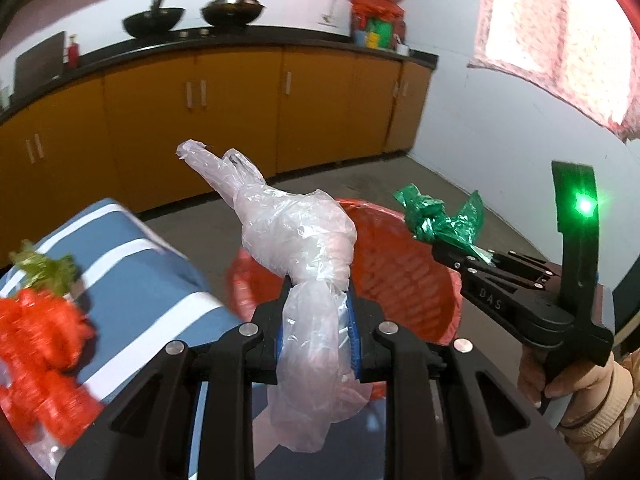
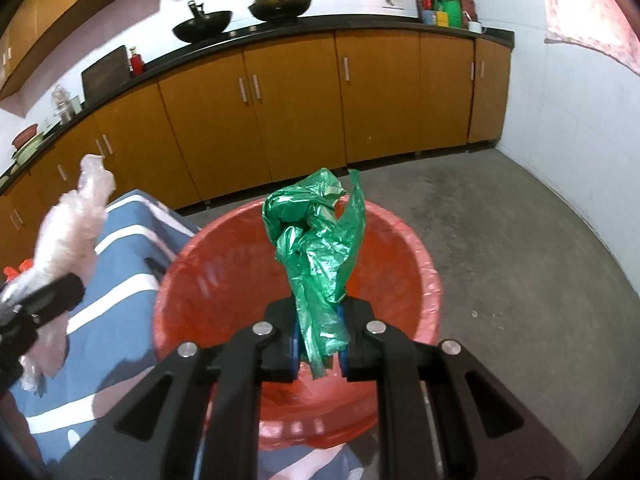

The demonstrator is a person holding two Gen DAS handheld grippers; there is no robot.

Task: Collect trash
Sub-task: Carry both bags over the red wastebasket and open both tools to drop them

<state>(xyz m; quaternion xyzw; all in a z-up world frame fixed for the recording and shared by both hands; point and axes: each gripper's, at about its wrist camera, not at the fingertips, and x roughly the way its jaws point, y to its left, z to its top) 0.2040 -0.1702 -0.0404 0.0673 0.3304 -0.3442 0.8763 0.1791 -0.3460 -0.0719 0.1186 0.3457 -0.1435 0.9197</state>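
Kitchen floor of grey concrete, orange cabinets (image 2: 288, 112) along the wall, two woks (image 2: 280, 2) on the dark counter behind. Nearer, a blue striped cloth (image 1: 132, 256) over some surface, with the red bin (image 2: 424, 280) standing just beside its edge, mouth open upward.

Left gripper (image 1: 316, 332) pinching a clear bag (image 1: 296, 236), fingers pressed onto the twisted neck just below the knot, so the knotted bulk stands above the fingers and a loose tail hangs under them. Held over the near rim of the bin, partly above the cloth, probably not yet far enough over the mouth.

Right gripper (image 2: 320, 344) closed on a green bag (image 2: 316, 240), also taken by the narrow gathered part, crumpled body sticking up in front. Seen from its own camera directly above the bin opening, so likely ready for release. In the left view, green bag (image 1: 440, 220) above the far right rim.

Both pieces gripped at the thin part, surely because thin film slips less when bunched. Both raised clear of the rim, seemingly to fall inside when the fingers spread.

More trash on the cloth at the left: red mesh (image 1: 40, 344) and something green (image 1: 44, 268), blurred, not yet collected. Task judged as partly done, dropping step in hand.
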